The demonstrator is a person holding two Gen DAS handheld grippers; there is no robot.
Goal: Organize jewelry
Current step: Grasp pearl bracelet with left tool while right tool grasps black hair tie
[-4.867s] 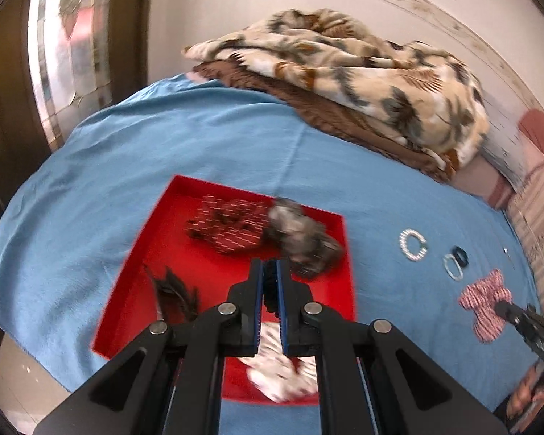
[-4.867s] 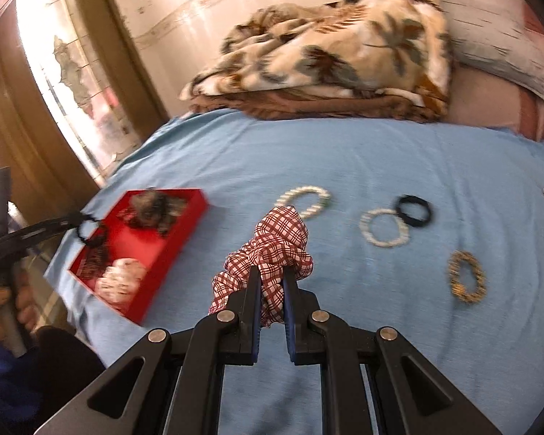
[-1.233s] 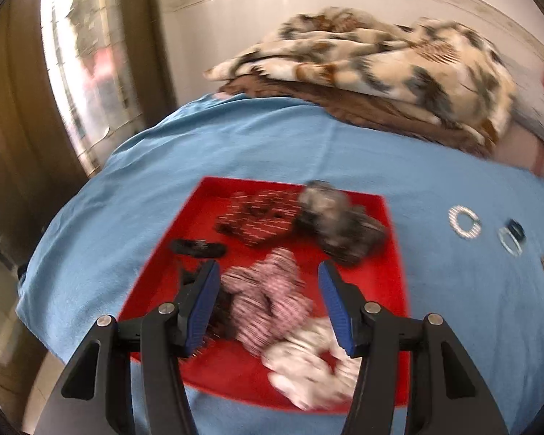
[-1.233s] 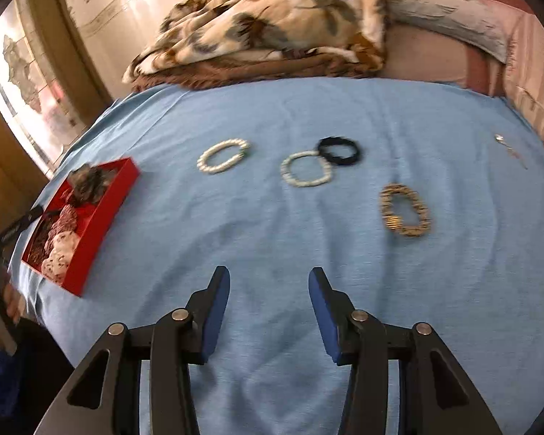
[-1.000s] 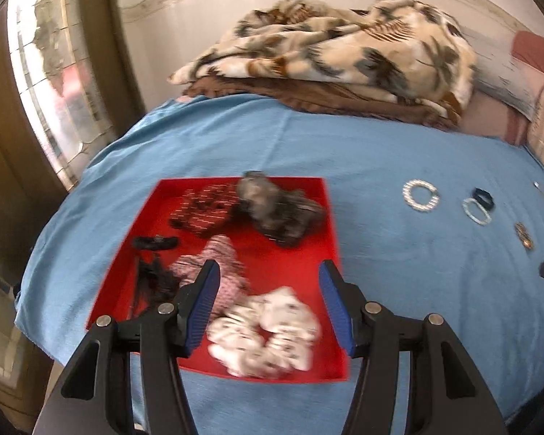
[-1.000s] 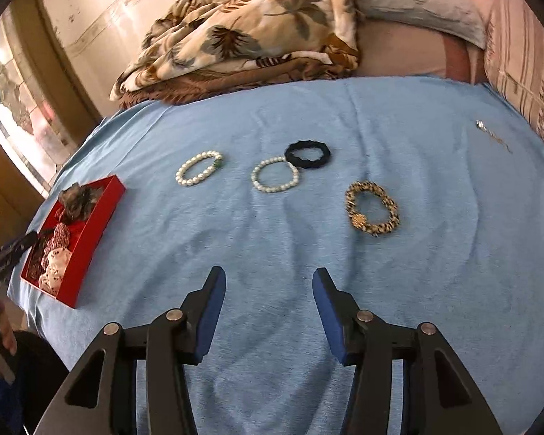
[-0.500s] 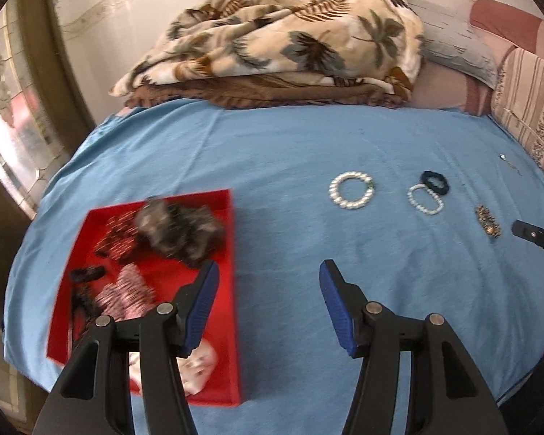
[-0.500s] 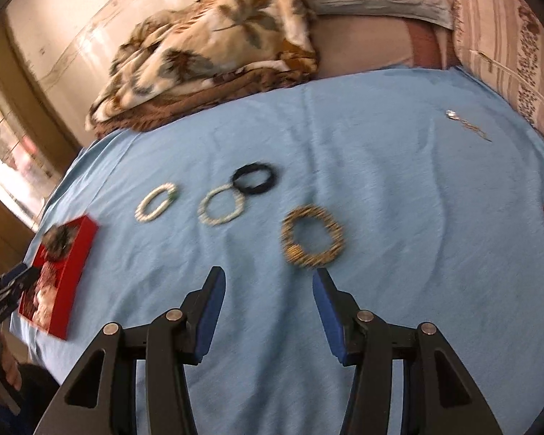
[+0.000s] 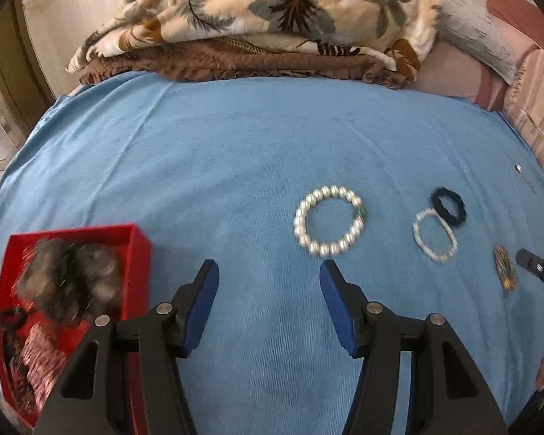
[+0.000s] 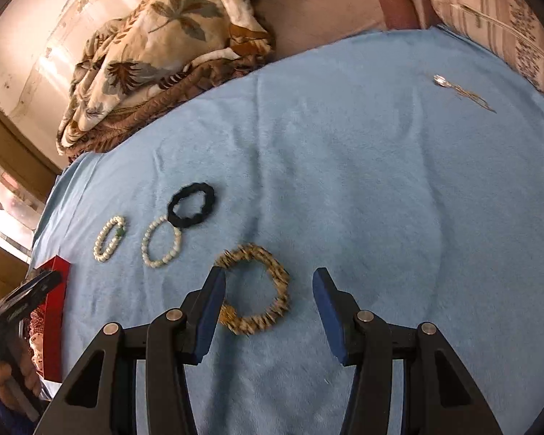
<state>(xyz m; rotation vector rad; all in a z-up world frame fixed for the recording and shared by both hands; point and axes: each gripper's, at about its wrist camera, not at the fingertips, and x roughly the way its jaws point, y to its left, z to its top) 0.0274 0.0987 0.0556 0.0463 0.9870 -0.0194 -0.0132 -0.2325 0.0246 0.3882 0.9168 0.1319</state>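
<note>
Right tool (image 10: 268, 299) hangs spread over the gold bracelet (image 10: 254, 290) on the bed's blue sheet (image 10: 380, 181); left tool (image 9: 268, 290), also spread, faces the pearl bracelet (image 9: 328, 221). Beyond the gold bracelet lie a smaller pearl band (image 10: 161, 241) and black scrunchie (image 10: 191, 209). Closing off-centre could snag sheet instead of beads.

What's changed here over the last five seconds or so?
Both tongs let go: the right tongs released the checked scrunchie, now in the red tray, and swung over the gold bracelet; the left tongs opened near the pearl bracelet. Bracelets stayed put.
</note>
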